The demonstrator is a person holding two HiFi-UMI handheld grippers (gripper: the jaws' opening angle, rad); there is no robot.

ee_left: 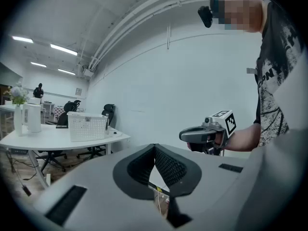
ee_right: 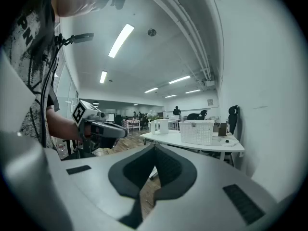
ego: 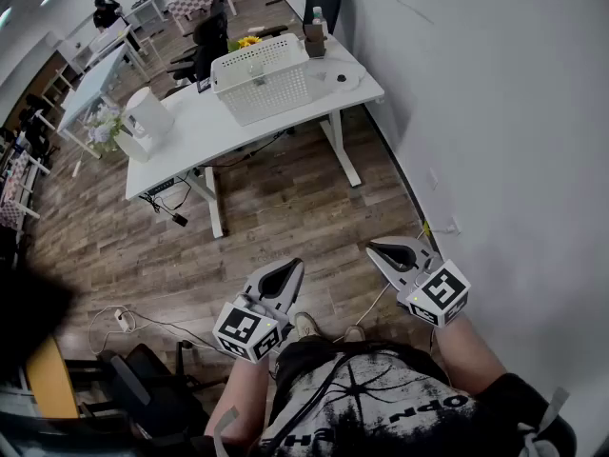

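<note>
1. Shoes [ego: 304,325] on the wood floor [ego: 285,217], far out on the near side of the white desk [ego: 205,131], right below the person's body.
2. Left gripper [ego: 291,267] held over the floor, well short of the desk's near edge. Fingers pressed together at the tips, gripping nothing.
3. Right gripper [ego: 373,248] just as far short of the desk, out from its right end and close to the wall. Fingers likewise closed tip to tip, nothing between them.
4. White cable [ego: 378,301] lying on the floor under the gap between both grippers, well apart from the desk legs, touched by neither gripper.
5. Power strip [ego: 122,320] with its cord on the floor, out from the desk's left end and well on the near side of it.
6. White basket [ego: 262,76] standing on the desk, toward its right half.
7. Flat round disc [ego: 341,78] on the desk's right end, just beside the basket.
8. White jug [ego: 147,112] on the desk's left end, with a vase of pale flowers [ego: 103,127] just beside it at the left edge.
9. Brown container [ego: 315,39] at the desk's far right corner.
10. Black office chair [ego: 205,46] behind the desk, on its far side.
</note>
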